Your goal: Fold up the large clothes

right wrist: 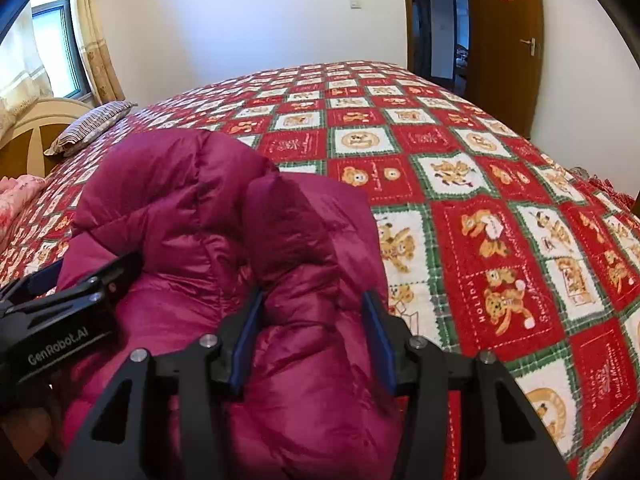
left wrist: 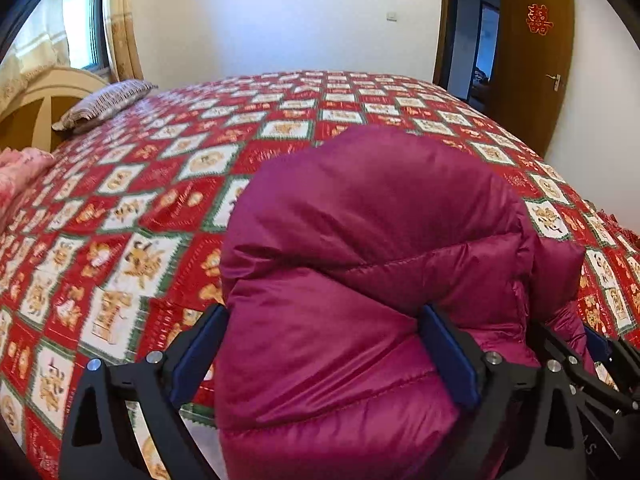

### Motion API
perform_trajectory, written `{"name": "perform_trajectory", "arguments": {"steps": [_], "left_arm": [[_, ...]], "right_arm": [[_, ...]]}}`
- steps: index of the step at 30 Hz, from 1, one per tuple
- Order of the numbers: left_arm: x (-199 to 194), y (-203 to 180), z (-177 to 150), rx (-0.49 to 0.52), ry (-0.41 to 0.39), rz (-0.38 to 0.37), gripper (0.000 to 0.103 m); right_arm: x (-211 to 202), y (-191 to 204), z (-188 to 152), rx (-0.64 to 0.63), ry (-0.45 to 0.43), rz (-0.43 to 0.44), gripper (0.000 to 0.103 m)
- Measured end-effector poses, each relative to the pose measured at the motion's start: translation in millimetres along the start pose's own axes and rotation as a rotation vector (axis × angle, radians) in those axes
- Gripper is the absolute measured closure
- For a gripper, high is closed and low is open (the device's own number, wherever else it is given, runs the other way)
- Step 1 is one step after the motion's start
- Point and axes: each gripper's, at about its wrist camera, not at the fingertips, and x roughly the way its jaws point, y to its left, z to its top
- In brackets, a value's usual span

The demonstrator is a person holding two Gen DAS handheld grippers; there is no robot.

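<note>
Jacket, magenta puffer, lies bunched on bed w/ red-green-white check cover, near its close edge.

Left tool: jaws spread very wide, a thick puffy fold between them. Right pad lies against the fabric; left pad sits at the fold's edge, no clear squeeze seen. Reads as released, straddling the jacket.

Right tool: jaws about half apart, both blue pads pressed into a narrower roll of jacket; clenched on the jacket.

View differences: left wrist view shows right tool only as black linkage at lower right, its grip hidden. Right wrist view shows left tool from the side at lower left, lettering on its body, jaws not readable. Pillow by headboard, open door & pink bedding show in both.
</note>
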Motion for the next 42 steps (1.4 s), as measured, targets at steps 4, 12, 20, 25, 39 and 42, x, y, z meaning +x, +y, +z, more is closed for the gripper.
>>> {"name": "perform_trajectory", "arguments": {"steps": [4,12,20,25,39,42], "left_arm": [[5,-2,-3,0.001,0.009,0.003,0.005],[-3,-12,-1,0.06,0.008,0.037,0.004],[-20,10,20,0.014,-0.061,0.045,0.004],[13,21,3,-0.069,0.022,-0.072,0.001],[27,19,-3,-0.057,0.065,-0.06,0.001],[28,20,-3,-0.061,0.067,-0.064,0.001]], "right_arm": [[3,-3,-3,0.008,-0.001,0.009,0.052],[-31,-5,18,0.011,-0.068,0.023,0.066],[-5,2,42,-0.009,-0.04,0.061,0.066],[22,-18,17,0.061,0.002,0.091,0.066],[34,-18,12,0.058,0.034,0.07,0.066],[35,-16,12,0.052,0.033,0.06,0.066]]}}
